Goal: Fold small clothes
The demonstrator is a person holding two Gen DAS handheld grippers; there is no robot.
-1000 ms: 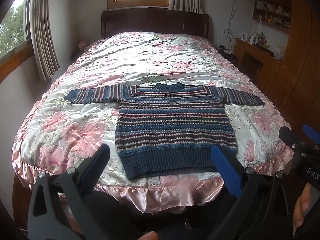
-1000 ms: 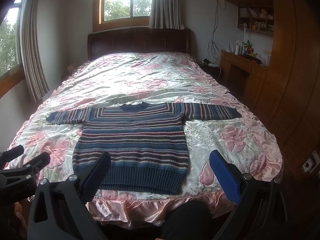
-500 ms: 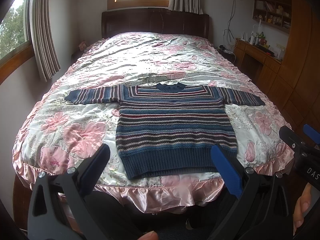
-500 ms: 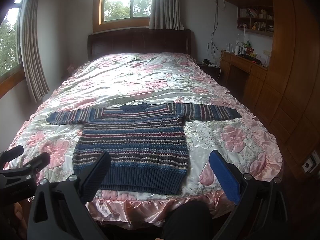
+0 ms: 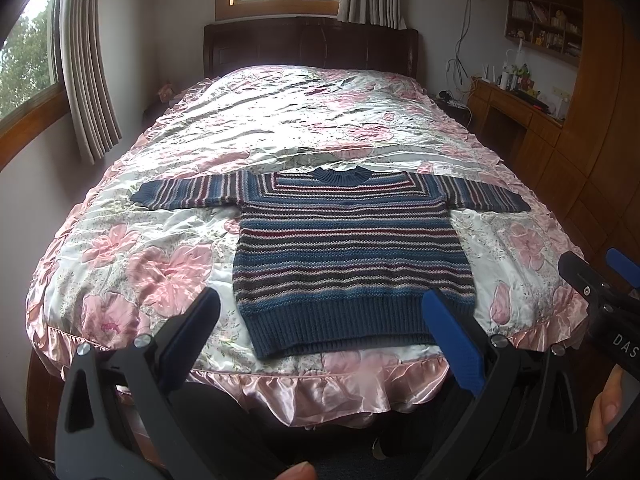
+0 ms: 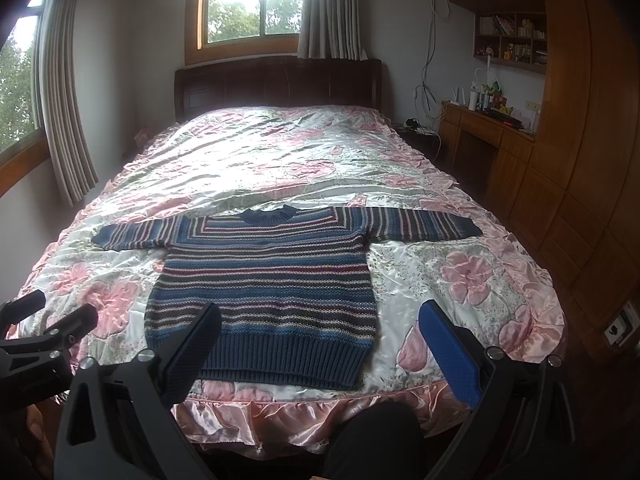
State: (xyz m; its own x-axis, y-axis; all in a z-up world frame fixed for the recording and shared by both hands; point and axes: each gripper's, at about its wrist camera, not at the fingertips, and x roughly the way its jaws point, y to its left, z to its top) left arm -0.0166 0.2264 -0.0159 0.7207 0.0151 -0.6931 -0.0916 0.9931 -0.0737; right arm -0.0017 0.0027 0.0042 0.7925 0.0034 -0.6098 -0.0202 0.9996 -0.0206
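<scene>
1. At the foot edge of the bed [image 5: 120, 264], nearest the cameras, both tongs hang short of the mattress: the left gripper [image 5: 324, 320] and the right gripper [image 6: 320, 332] each stand with the jaws spread wide, released and grasping nothing. Part of a hand [image 5: 604, 412] shows at the lower right of the left wrist view.

2. Just past the pink satin ruffle [image 6: 280, 416] that trims the foot edge, the striped knit sweater [image 6: 264, 292] lies flat and face up on the floral bedspread [image 6: 460, 280]. Its dark ribbed hem [image 5: 340, 328] runs close along the foot edge, roughly midway between the two foot corners.

3. Farther up the bed, the two sleeves are spread straight out toward the side edges: the left sleeve [image 5: 188, 196] toward the window side, the right sleeve [image 6: 420, 224] toward the wardrobe side. The round collar [image 5: 340, 176] points toward the headboard [image 5: 312, 48].

4. My reading of the step: the garment is laid out and smoothed, and no fold has been started, so folding is at its very beginning.

5. The next move likely calls for both grippers to reach forward over the hem and pinch a sleeve cuff or a side edge of the body. The knit looks thick and the satin slippery, so a pinch should take the knit alone, or the sweater may slide.

6. Beyond lie the bare bedspread, the headboard and the window [image 6: 252, 4].
</scene>
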